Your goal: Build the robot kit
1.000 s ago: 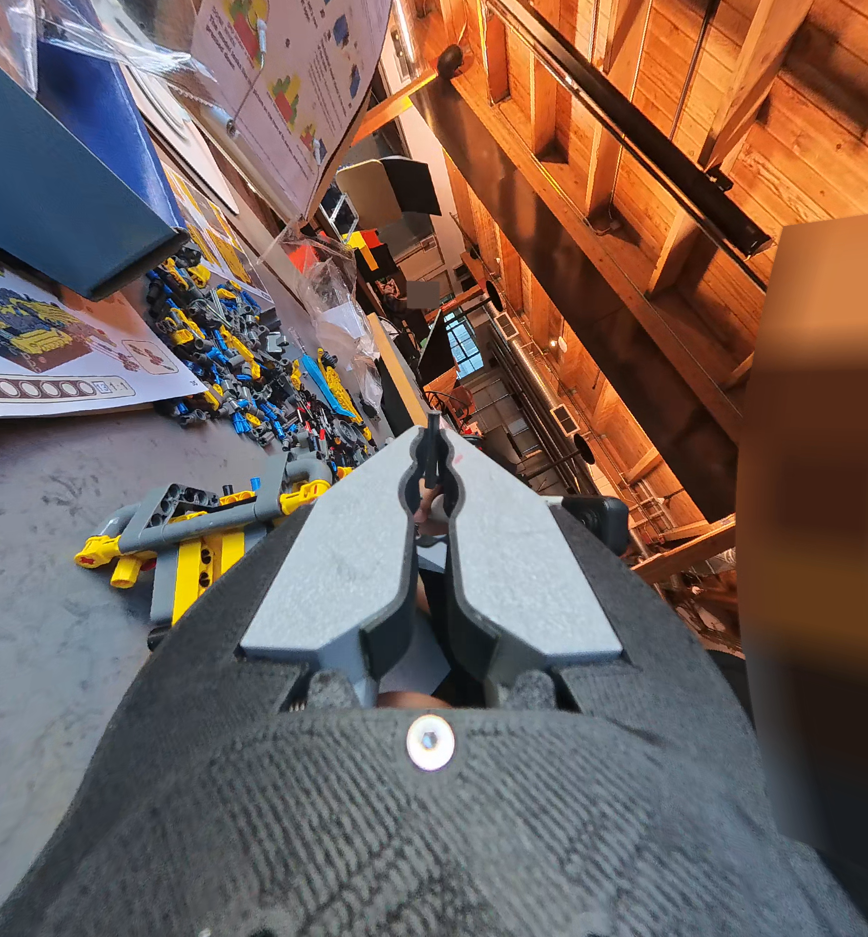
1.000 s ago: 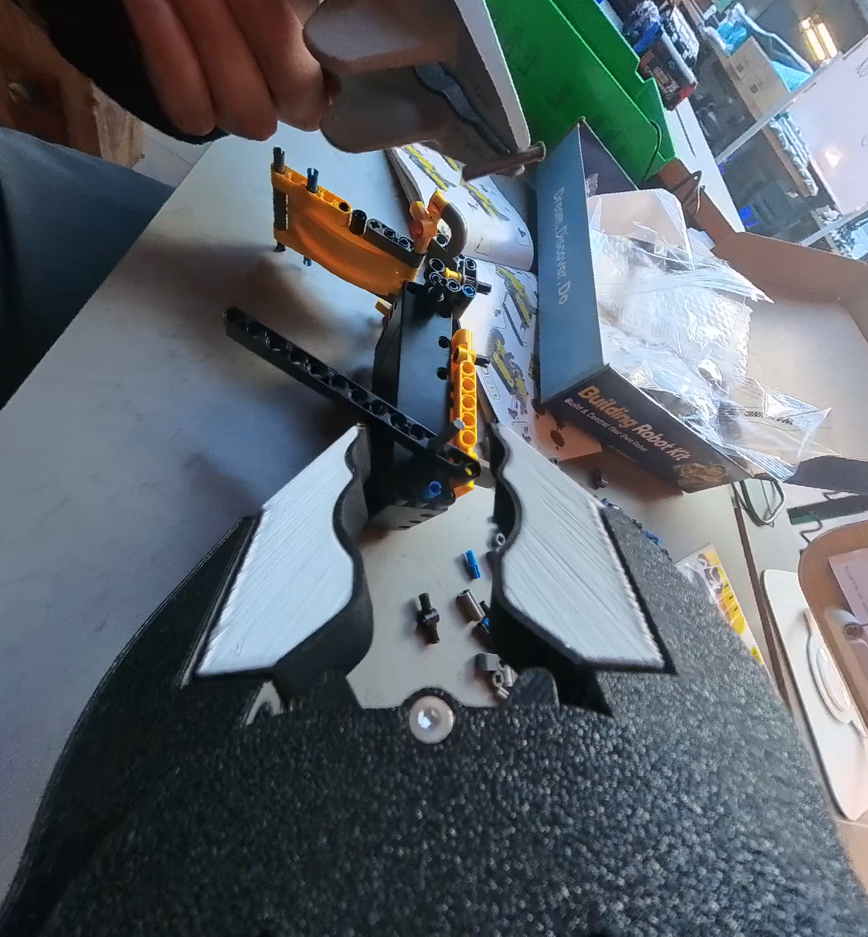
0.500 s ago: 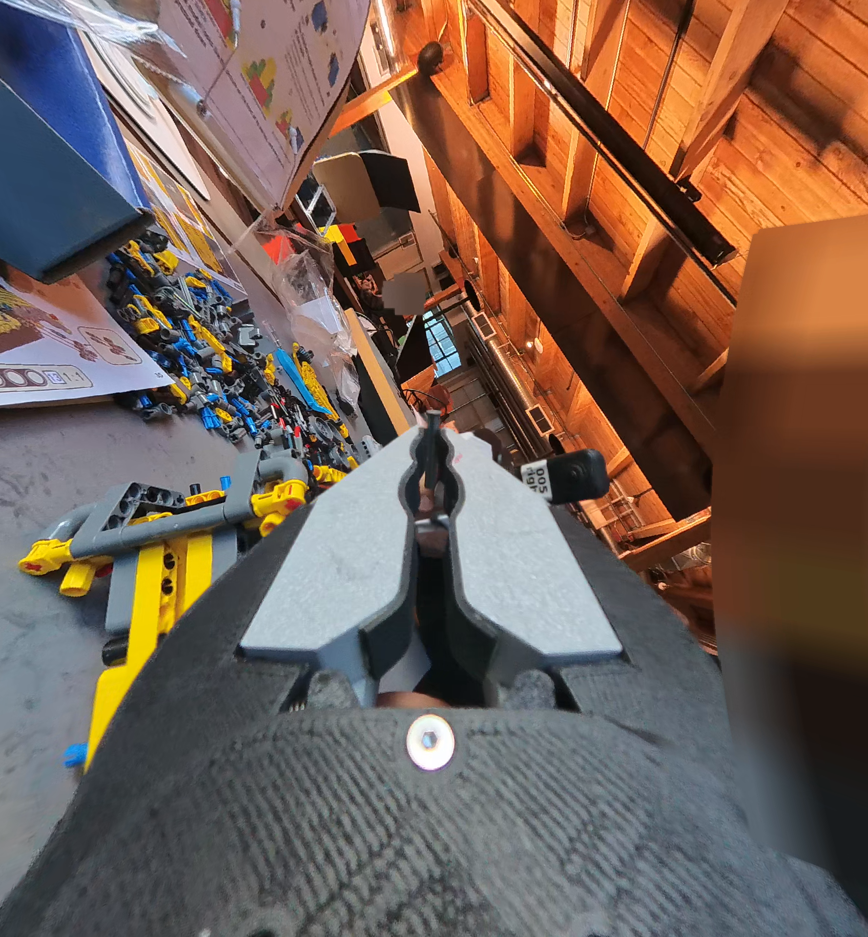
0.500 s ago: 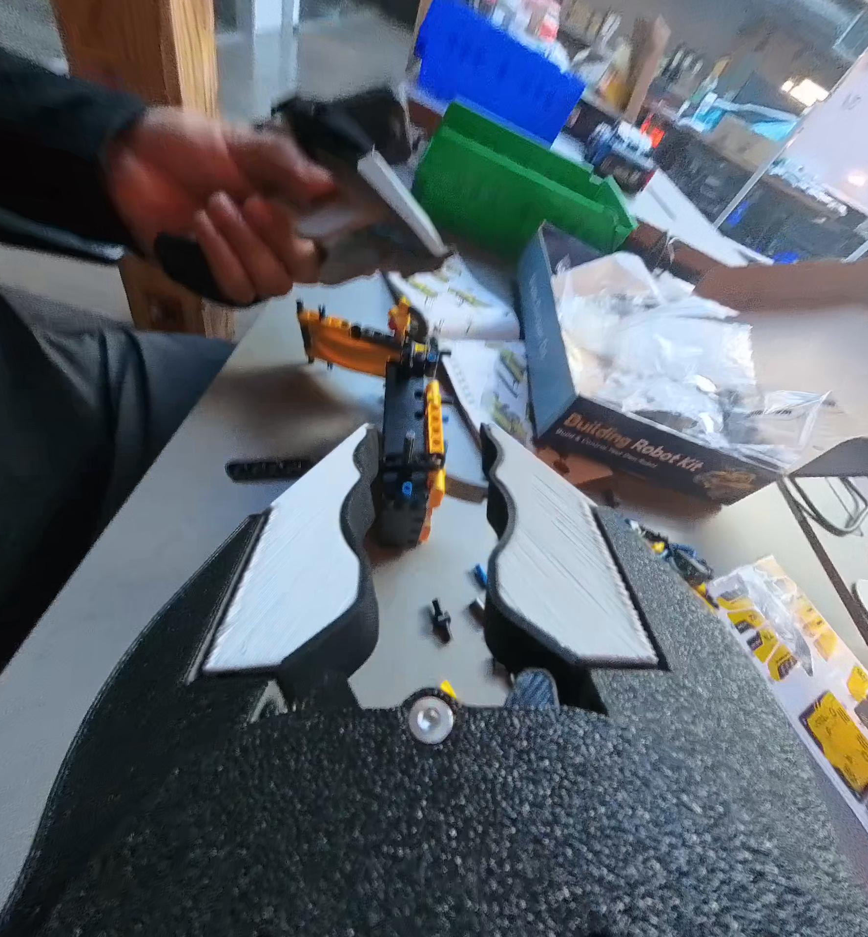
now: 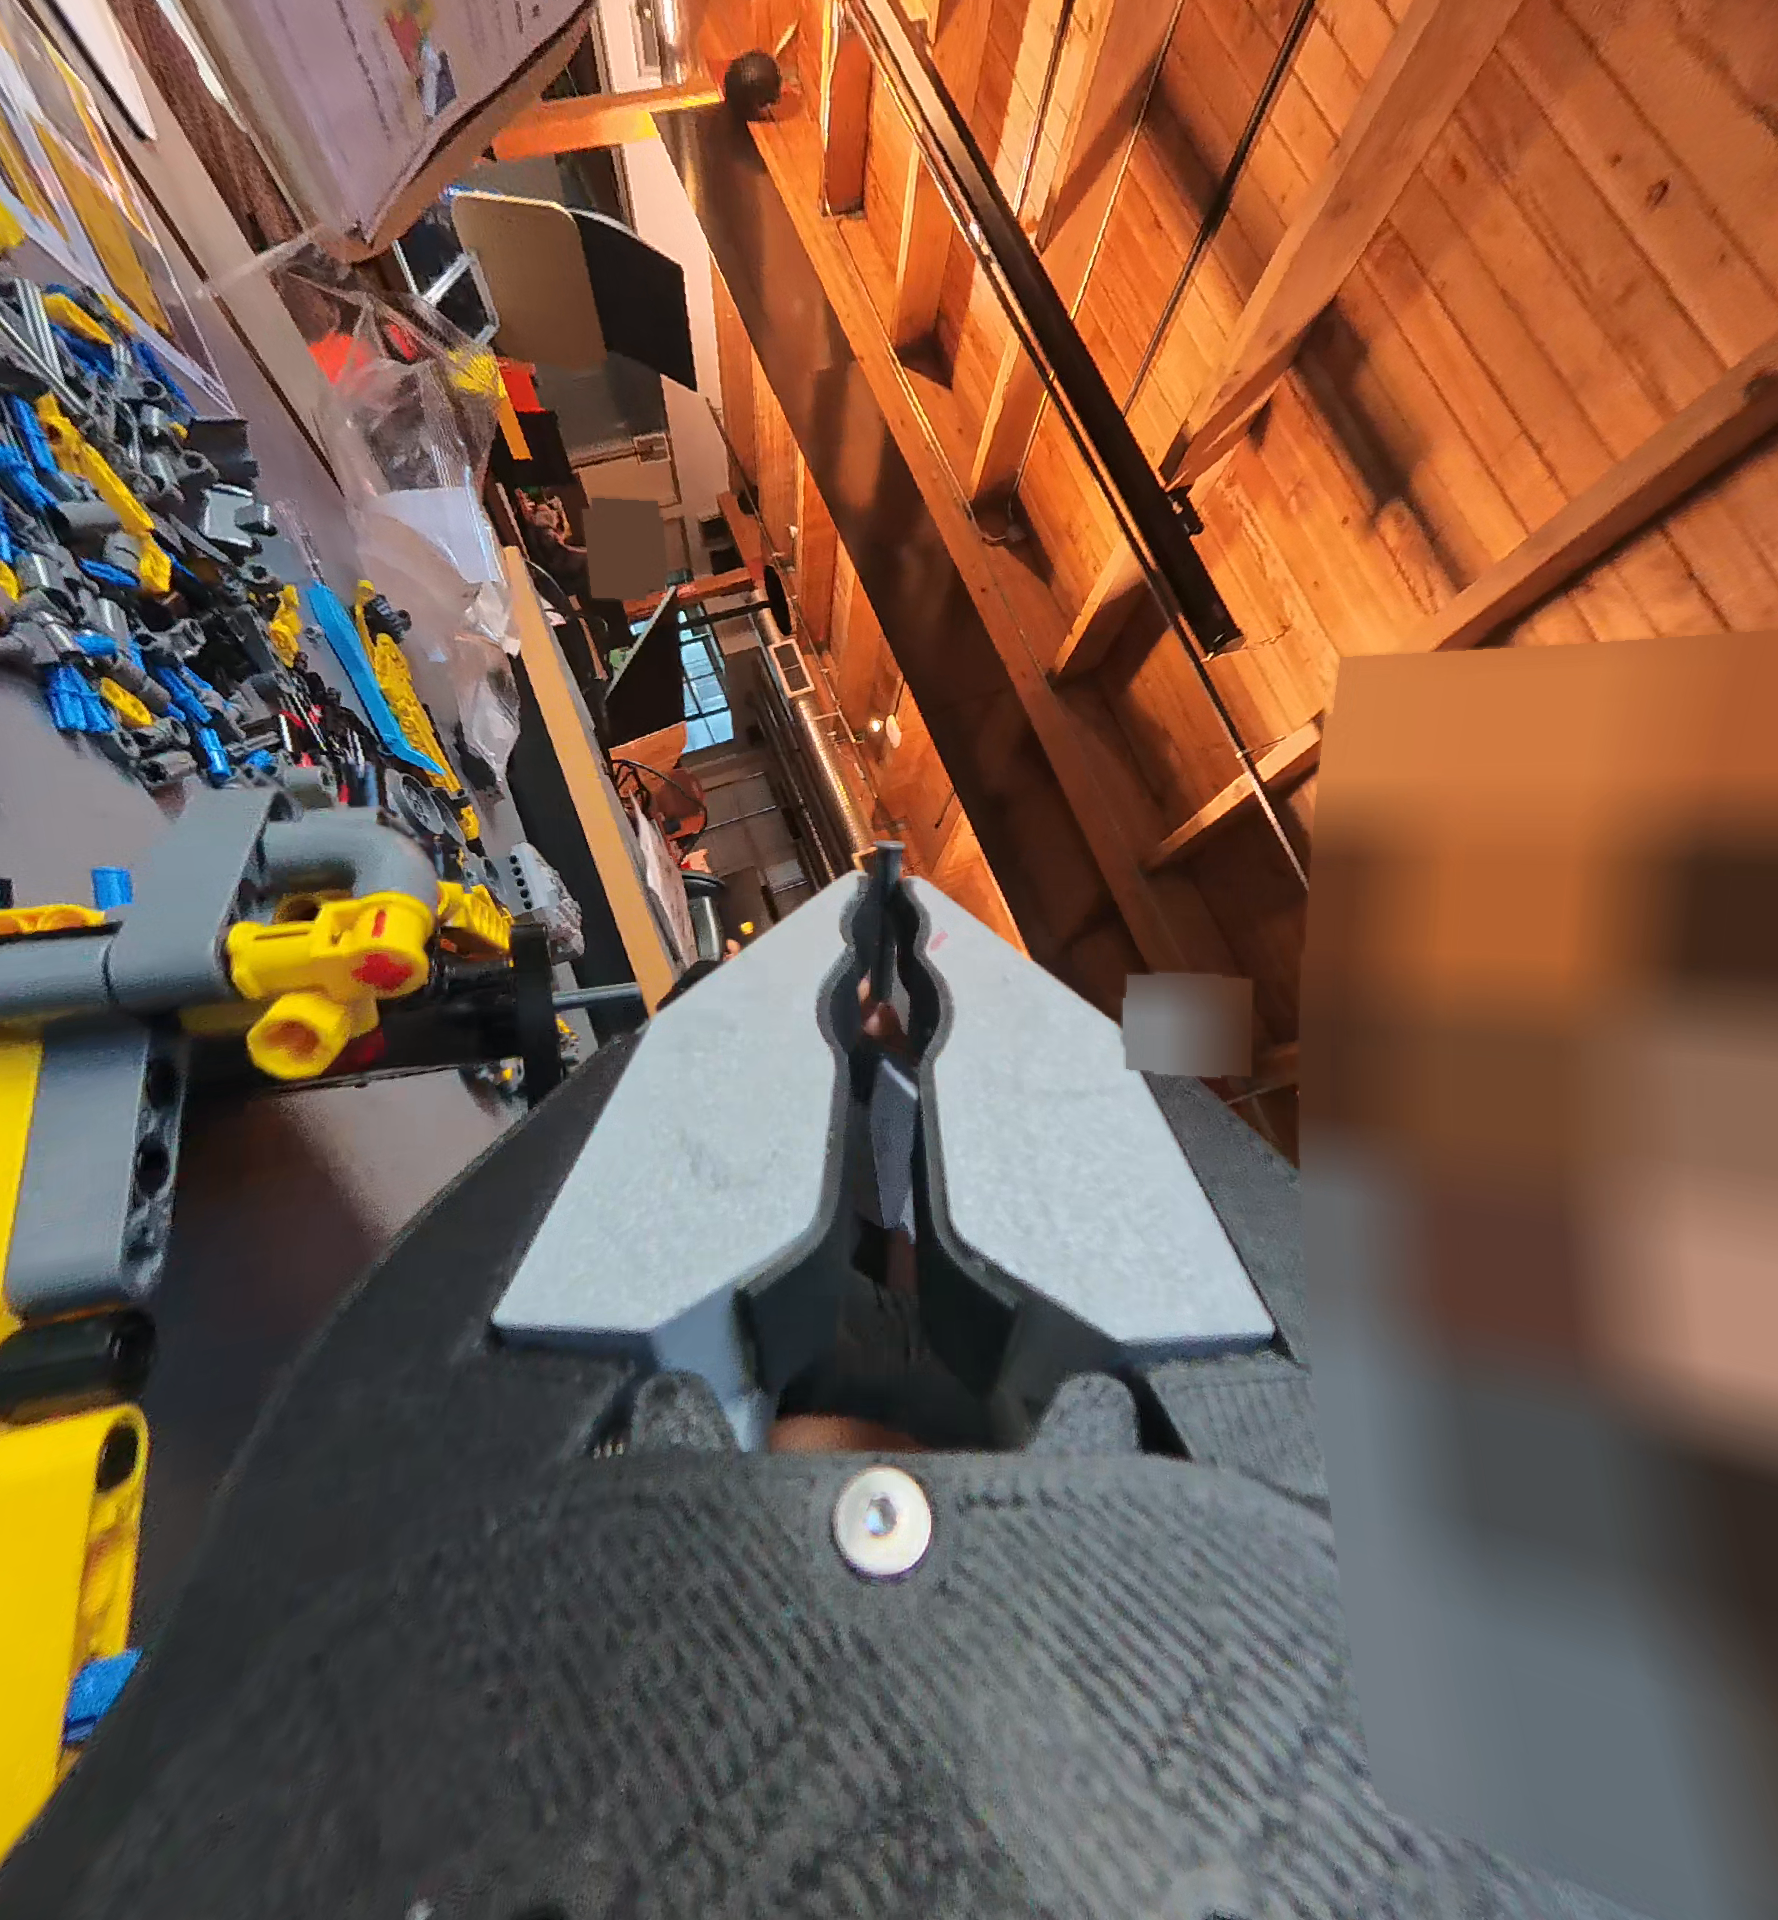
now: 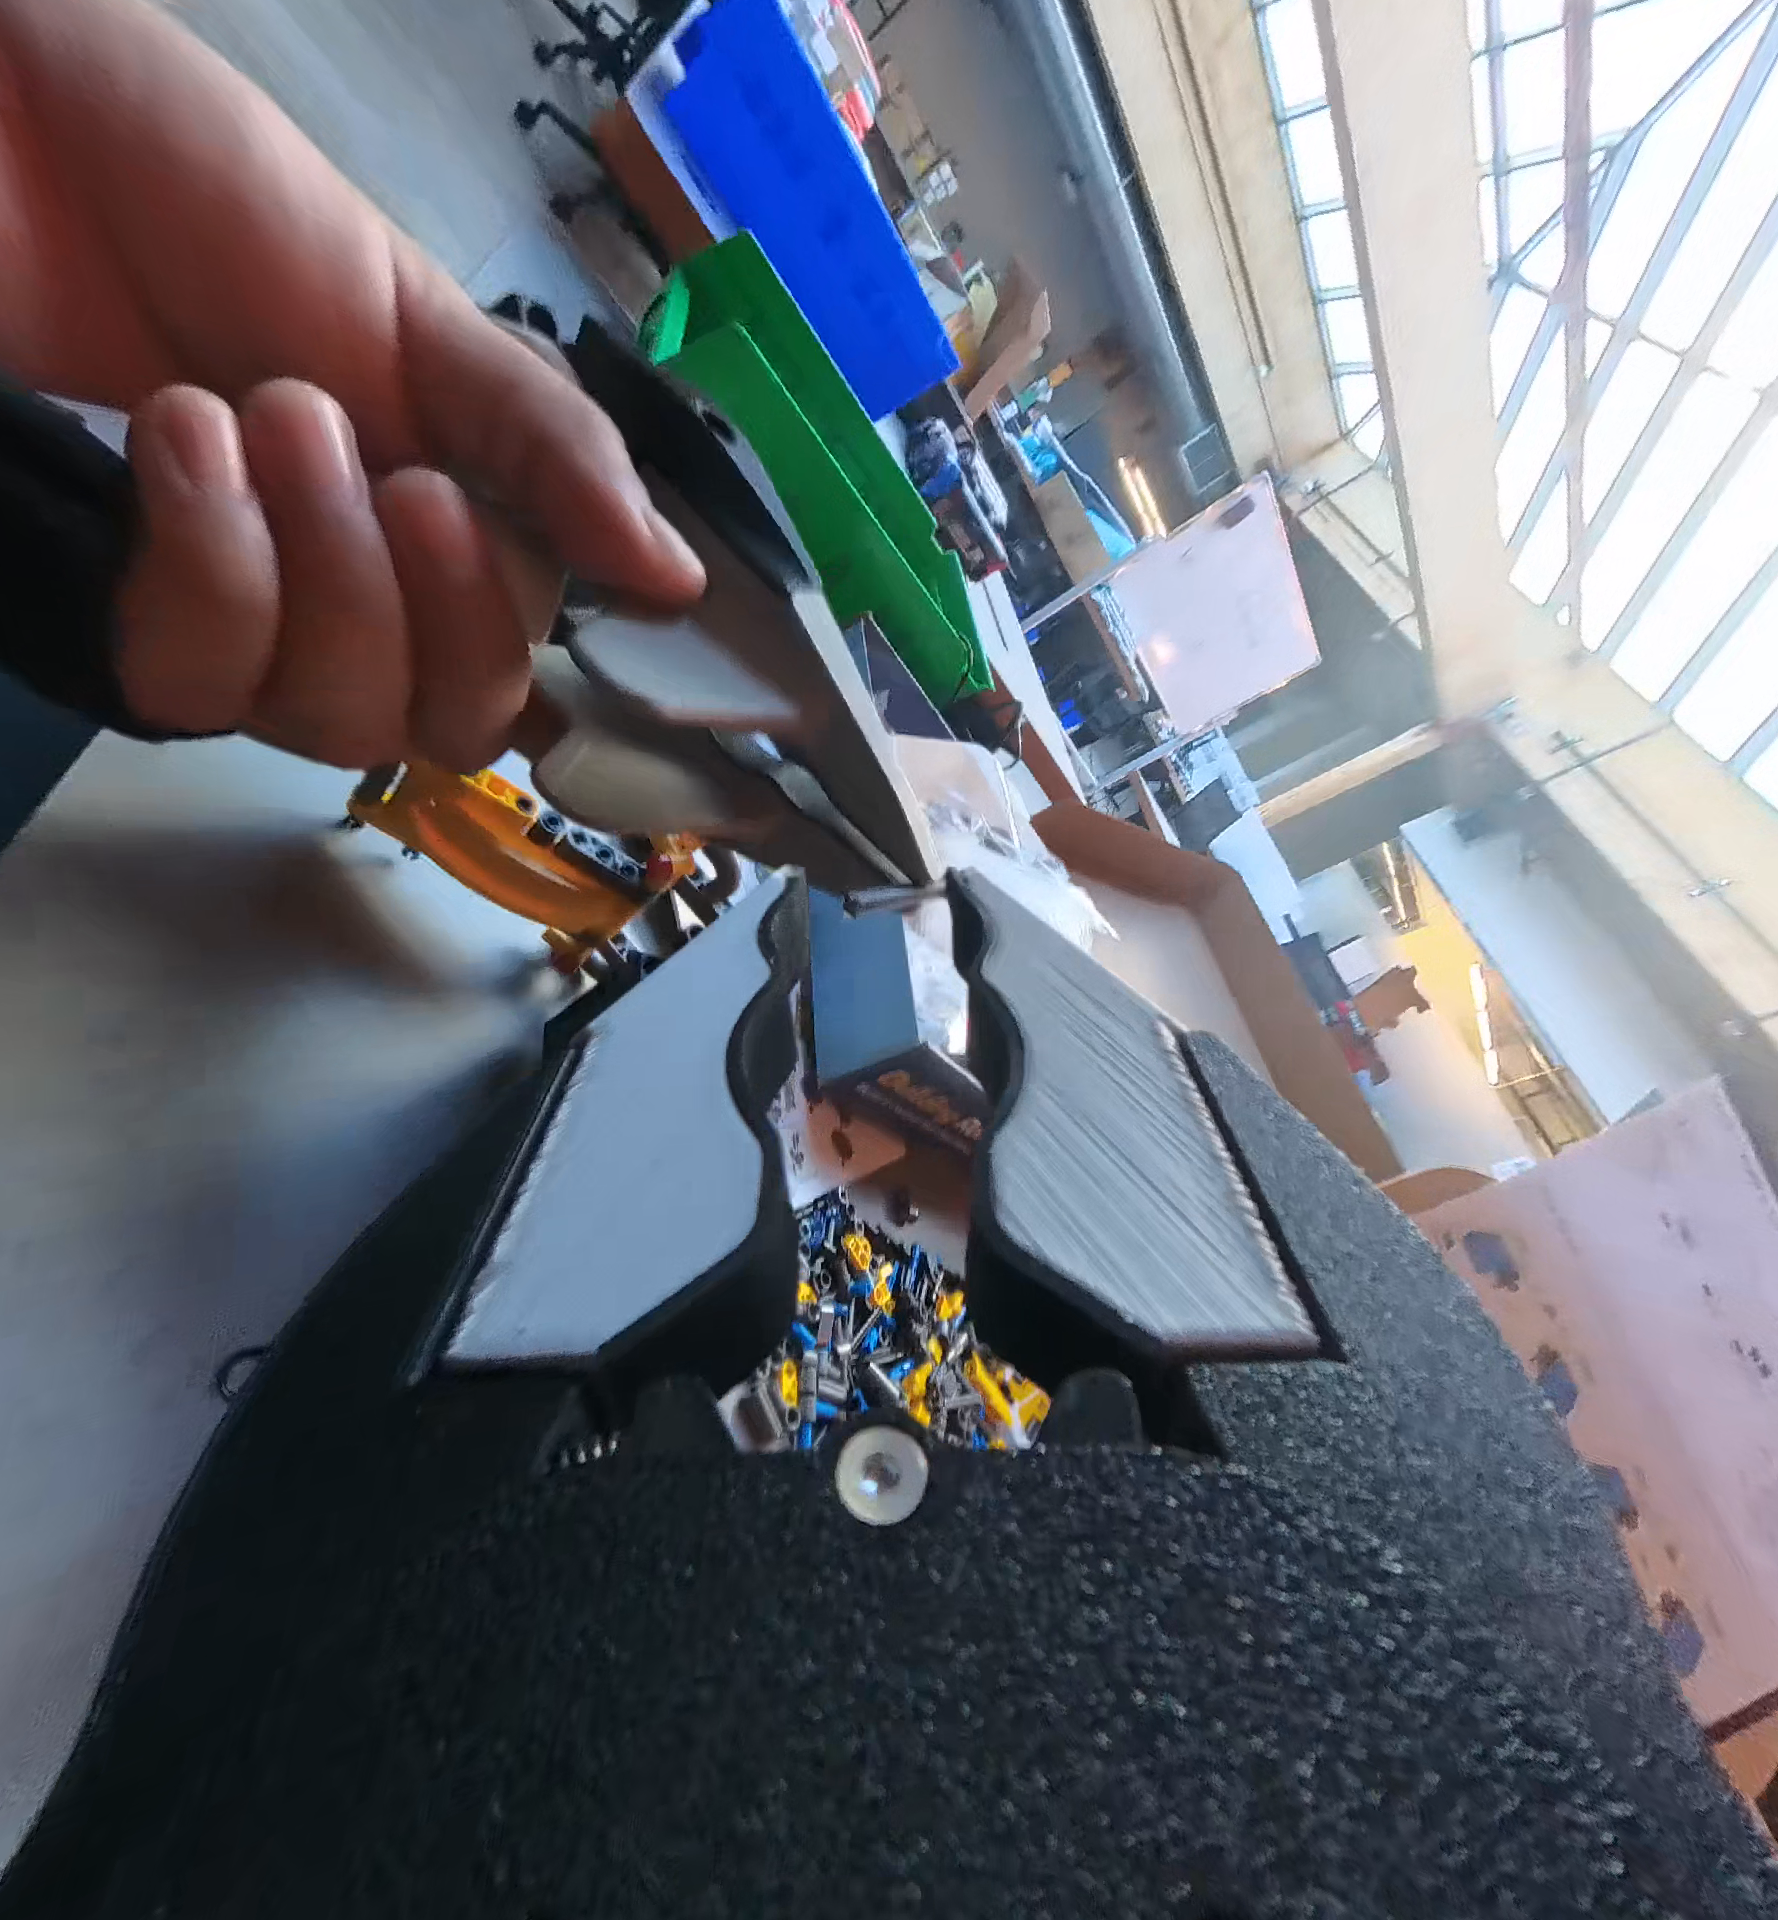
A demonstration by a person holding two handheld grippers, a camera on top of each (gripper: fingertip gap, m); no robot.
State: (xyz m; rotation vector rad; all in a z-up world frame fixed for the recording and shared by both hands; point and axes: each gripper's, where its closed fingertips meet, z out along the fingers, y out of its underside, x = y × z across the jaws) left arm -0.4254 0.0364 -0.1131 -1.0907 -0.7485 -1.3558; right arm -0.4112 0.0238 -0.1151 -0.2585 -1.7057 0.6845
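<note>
My left gripper (image 5: 883, 883) is shut on a thin black pin (image 5: 882, 914) that sticks out past its tips. It points up towards wooden ceiling beams, beside a yellow and grey toy-brick assembly (image 5: 324, 956). In the right wrist view a hand (image 6: 324, 499) holds that left gripper (image 6: 760, 727), and the black pin (image 6: 880, 899) at its tip lies between my right gripper's fingertips. My right gripper (image 6: 877, 920) is open and empty, raised above the table. The orange-yellow assembly (image 6: 511, 842) lies on the grey table (image 6: 137, 1143) behind it.
A pile of loose blue, yellow and grey parts (image 5: 85, 540) lies on the table and also shows between the right fingers (image 6: 885, 1330). A dark blue box (image 6: 859, 1008), clear bags (image 5: 397, 436), green (image 6: 812, 468) and blue (image 6: 802, 187) bins and cardboard boxes (image 6: 1228, 997) stand beyond. The grippers are tip to tip, or close to it.
My right gripper has lifted off the black and yellow assembly and swung up to the left gripper's tip. The left gripper, still shut on the pin, has moved closer to the yellow and grey assembly.
</note>
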